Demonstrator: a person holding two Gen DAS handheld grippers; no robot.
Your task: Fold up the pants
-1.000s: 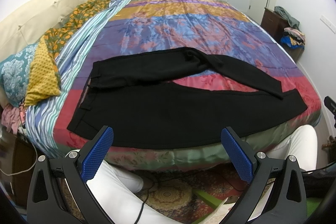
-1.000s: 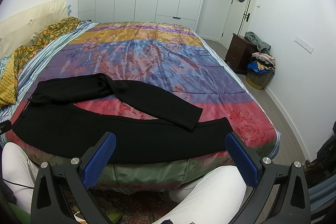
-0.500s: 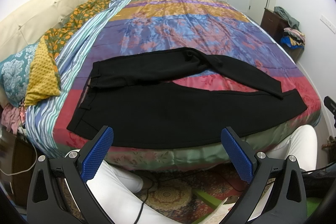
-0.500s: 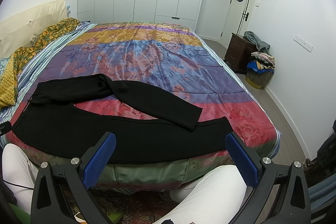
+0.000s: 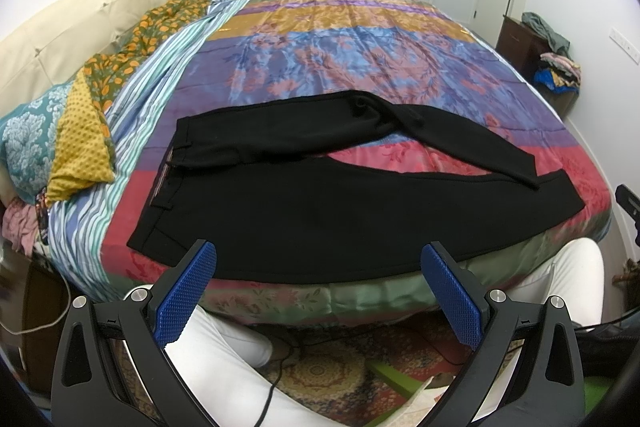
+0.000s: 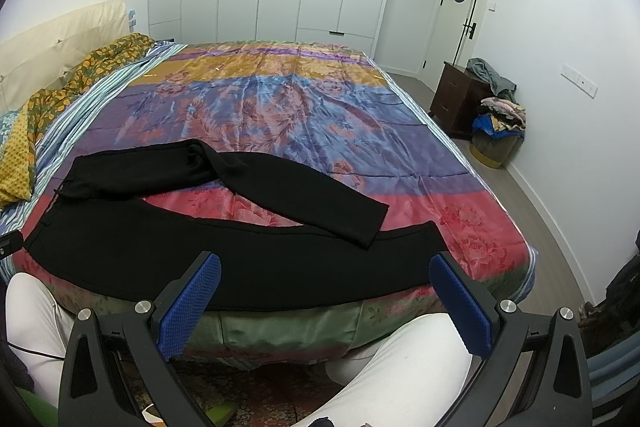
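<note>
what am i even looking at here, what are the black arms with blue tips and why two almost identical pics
Each picture comes from a wide-angle camera mounted on a hand-held gripper, one per hand, looking forward along its two fingers. The black arms with blue pads are those fingers: the left gripper in one view, the right gripper in the other. Both stand open and hold nothing. The views differ only because the hands are apart. On the bed, over a colourful bedspread, lie black pants, waistband toward the pillows, one leg straight along the near edge, the other angled across so its end overlaps the straight leg's end. The white shapes below are the person's legs.
</note>
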